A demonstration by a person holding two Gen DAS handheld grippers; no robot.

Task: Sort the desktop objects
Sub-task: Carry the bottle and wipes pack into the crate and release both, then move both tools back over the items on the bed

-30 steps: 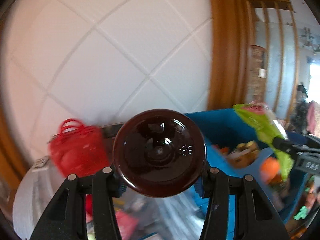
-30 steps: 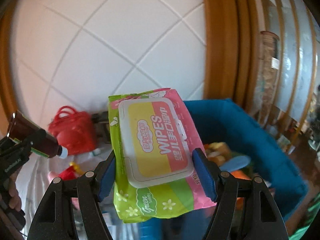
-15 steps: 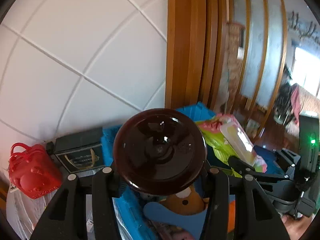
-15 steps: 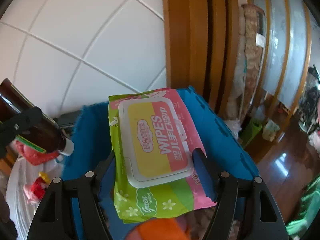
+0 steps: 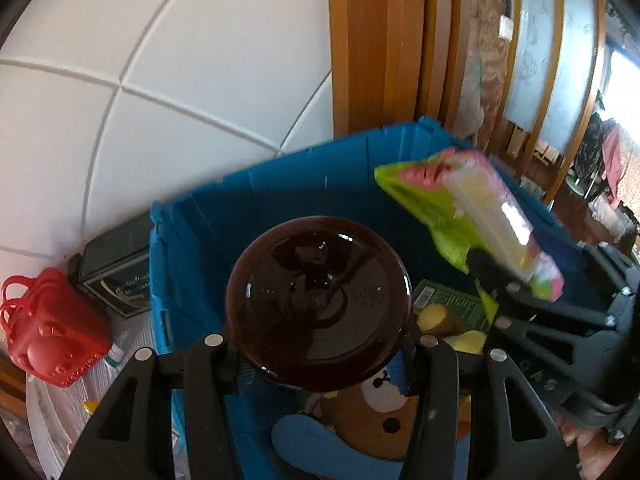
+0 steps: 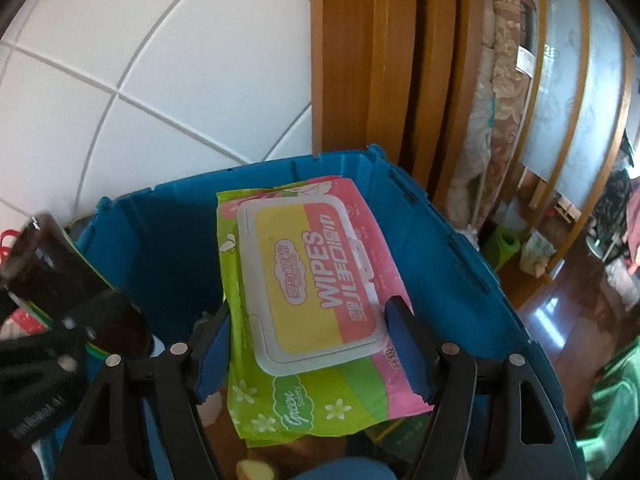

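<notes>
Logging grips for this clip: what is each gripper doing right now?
Left gripper: closed on the brown bottle.
Right gripper: closed on the wipes pack.

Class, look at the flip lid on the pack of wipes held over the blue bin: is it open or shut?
Shut. The white flip lid lies flat against the wipes pack, no edge lifted, while the right gripper clamps the pack's sides.

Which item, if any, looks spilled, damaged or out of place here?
Nothing stands out. The left gripper grips a brown bottle, the right gripper a wipes pack, both intact above the blue bin. A red basket sits upright outside it.
</notes>
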